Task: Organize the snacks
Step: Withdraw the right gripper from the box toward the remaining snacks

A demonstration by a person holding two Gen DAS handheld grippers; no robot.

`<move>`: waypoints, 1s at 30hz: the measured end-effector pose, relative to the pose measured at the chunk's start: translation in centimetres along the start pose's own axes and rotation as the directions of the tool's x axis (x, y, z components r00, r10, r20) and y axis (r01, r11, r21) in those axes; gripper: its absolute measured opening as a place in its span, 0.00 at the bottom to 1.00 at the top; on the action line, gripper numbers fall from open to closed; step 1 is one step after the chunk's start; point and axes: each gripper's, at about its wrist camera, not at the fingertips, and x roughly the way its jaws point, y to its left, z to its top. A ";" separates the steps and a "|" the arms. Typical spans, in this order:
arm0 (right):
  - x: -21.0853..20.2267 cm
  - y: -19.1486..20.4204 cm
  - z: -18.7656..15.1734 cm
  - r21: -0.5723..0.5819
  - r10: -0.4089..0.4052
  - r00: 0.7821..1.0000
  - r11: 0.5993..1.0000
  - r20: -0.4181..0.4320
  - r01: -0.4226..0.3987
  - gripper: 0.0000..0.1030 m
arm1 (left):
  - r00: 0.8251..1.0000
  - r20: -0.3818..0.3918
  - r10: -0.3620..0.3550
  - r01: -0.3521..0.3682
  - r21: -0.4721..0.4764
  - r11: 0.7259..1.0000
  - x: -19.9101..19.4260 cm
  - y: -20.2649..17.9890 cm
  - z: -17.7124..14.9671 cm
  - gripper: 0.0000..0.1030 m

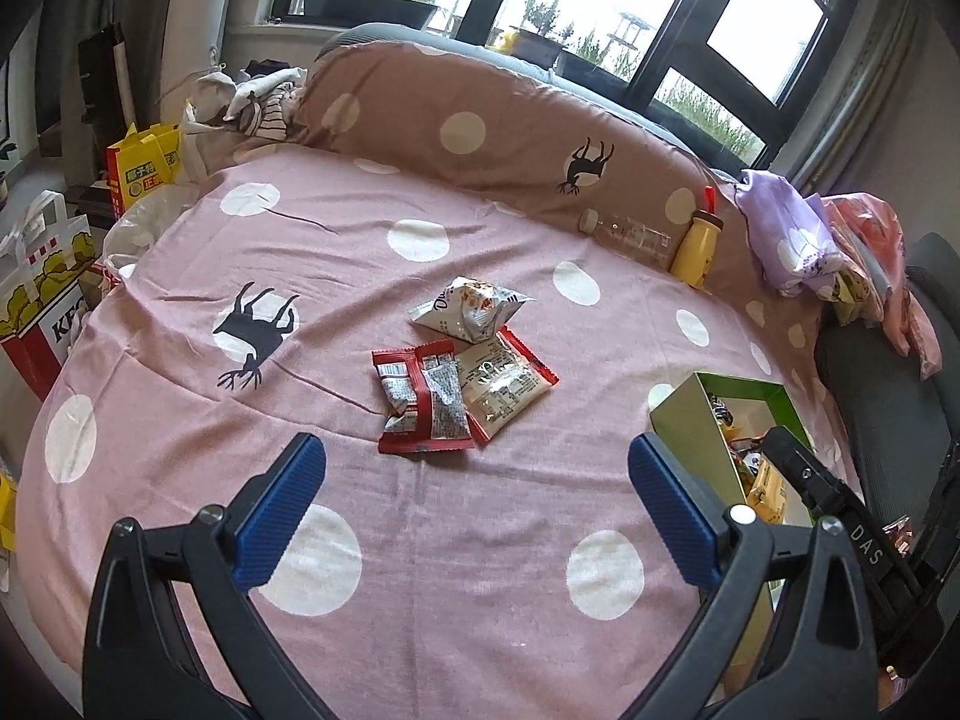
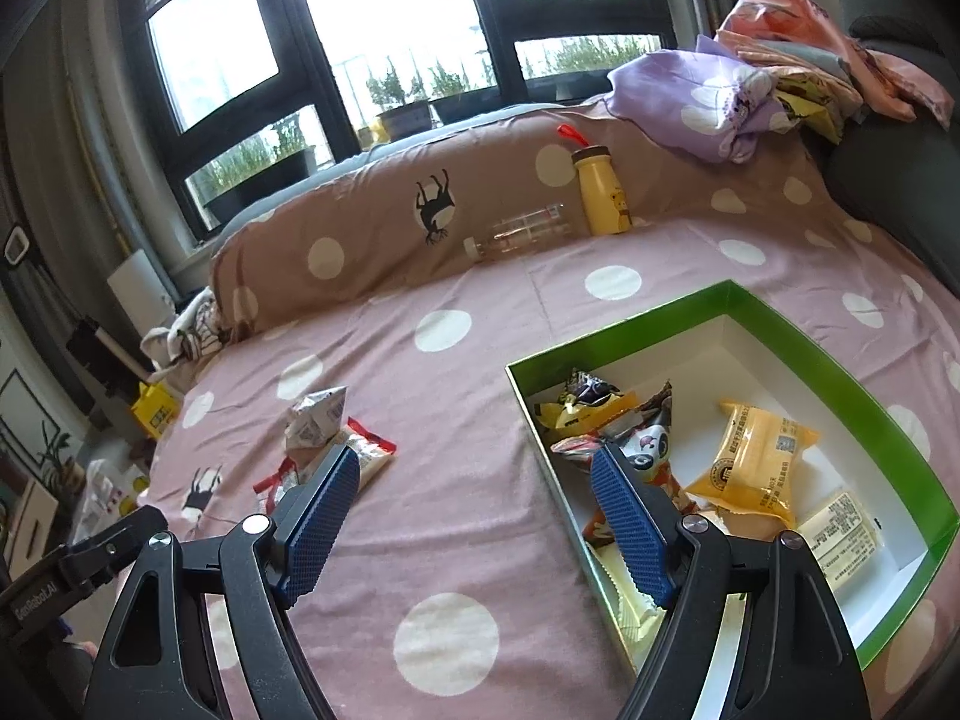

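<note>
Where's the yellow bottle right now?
The yellow bottle stands upright at the bed's far side against the brown pillow, beside a clear bottle lying down.

Legible marks: "KFC" on the paper bag (image 1: 45, 306) off the bed's left edge; "DAS" on the right claw's black arm (image 1: 864, 540); "GenRobot.AI" on the left claw's black arm (image 2: 36, 597).

Left tool (image 1: 477, 468) hangs tilted downward, blue pads spread wide with nothing between them. Right tool (image 2: 474, 483) is angled down too, its jaws standing well apart and empty, the black frame of each tool filling the bottom of its own view.
</note>
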 end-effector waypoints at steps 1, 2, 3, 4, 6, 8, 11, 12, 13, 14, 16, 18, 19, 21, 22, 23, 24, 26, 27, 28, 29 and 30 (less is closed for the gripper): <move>0.1 0.2 -0.1 -0.006 0.000 1.000 1.000 -0.002 0.000 0.78 | 1.000 0.001 0.000 0.000 0.000 1.000 0.0 0.0 0.0 0.99; 0.1 0.4 -0.1 -0.014 0.000 1.000 1.000 -0.005 0.000 0.78 | 1.000 0.002 0.001 -0.001 0.002 1.000 0.0 0.0 0.0 0.99; 0.2 0.6 -0.2 -0.023 -0.001 1.000 1.000 -0.006 0.001 0.78 | 1.000 0.003 0.001 -0.001 0.004 1.000 0.1 0.0 0.0 0.99; 0.2 0.8 -0.3 -0.030 -0.002 1.000 1.000 -0.007 0.002 0.78 | 1.000 0.004 0.004 -0.004 0.008 1.000 0.1 0.0 0.0 0.99; 0.3 1.1 -0.4 -0.040 -0.003 1.000 0.999 -0.010 0.003 0.78 | 1.000 0.008 0.003 -0.004 0.011 1.000 0.2 0.0 0.0 0.99; 0.4 1.4 -0.5 -0.046 -0.002 1.000 0.999 -0.013 0.002 0.78 | 1.000 0.022 0.000 -0.001 0.020 1.000 0.1 0.0 0.0 0.99; 0.4 1.5 -0.6 -0.054 -0.002 1.000 0.999 -0.014 0.002 0.78 | 0.999 0.043 -0.004 0.002 0.033 0.999 -0.1 -0.1 0.0 0.99; 0.4 1.6 -0.6 -0.056 -0.003 1.000 0.998 -0.014 0.002 0.78 | 0.999 0.045 -0.004 0.002 0.036 0.999 -0.1 -0.1 0.0 0.99; 0.5 1.6 -0.6 -0.057 -0.004 1.000 0.998 -0.014 0.003 0.78 | 0.999 0.045 -0.004 0.002 0.037 0.999 -0.1 -0.1 0.0 0.99; 0.5 1.6 -0.6 -0.057 -0.004 1.000 0.998 -0.014 0.004 0.78 | 0.999 0.044 -0.003 0.001 0.038 0.999 -0.1 -0.2 0.0 0.99; 0.5 1.6 -0.6 -0.056 -0.004 1.000 0.998 -0.013 0.004 0.78 | 0.999 0.043 -0.002 0.000 0.040 0.999 0.0 -0.2 -0.1 0.99; 0.5 1.6 -0.6 -0.056 -0.004 1.000 0.998 -0.013 0.004 0.78 | 0.999 0.043 -0.003 0.001 0.039 0.999 0.0 -0.2 -0.1 0.99; 0.5 1.6 -0.6 -0.056 -0.005 1.000 0.998 -0.013 0.004 0.78 | 0.999 0.043 -0.006 0.004 0.039 0.999 0.0 -0.2 0.0 0.99; 0.5 1.6 -0.6 -0.055 -0.004 1.000 0.998 -0.013 0.003 0.78 | 0.999 0.044 -0.012 0.010 0.044 0.999 0.1 -0.2 -0.1 0.99; 0.5 1.6 -0.6 -0.056 -0.003 1.000 0.998 -0.013 0.003 0.78 | 0.999 0.043 -0.013 0.011 0.047 0.999 0.1 -0.3 -0.1 0.99; 0.5 1.6 -0.6 -0.057 -0.004 1.000 0.998 -0.013 0.003 0.78 | 0.999 0.043 -0.014 0.012 0.054 0.998 0.1 -0.4 -0.1 0.99; 0.5 1.6 -0.6 -0.057 -0.004 1.000 0.998 -0.012 0.004 0.78 | 0.999 0.044 -0.014 0.011 0.062 0.998 0.1 -0.4 -0.1 0.99; 0.5 1.6 -0.6 -0.057 -0.005 1.000 0.998 -0.013 0.004 0.78 | 0.999 0.047 -0.005 0.002 0.079 0.997 0.2 -0.6 -0.2 0.99; 0.5 1.6 -0.6 -0.057 -0.004 1.000 0.998 -0.013 0.004 0.78 | 0.999 0.046 -0.001 -0.003 0.083 0.997 0.2 -0.6 -0.2 0.99; 0.5 1.6 -0.6 -0.058 -0.005 1.000 0.998 -0.013 0.004 0.78 | 0.999 0.042 -0.001 -0.003 0.084 0.997 0.3 -0.6 -0.2 0.99; 0.5 1.6 -0.6 -0.057 -0.005 1.000 0.998 -0.013 0.004 0.78 | 0.999 0.038 -0.004 0.001 0.081 0.997 0.3 -0.5 -0.2 0.99; 0.5 1.7 -0.6 -0.059 -0.006 1.000 0.998 -0.014 0.005 0.78 | 0.999 0.034 -0.008 0.006 0.077 0.997 0.3 -0.4 -0.2 0.99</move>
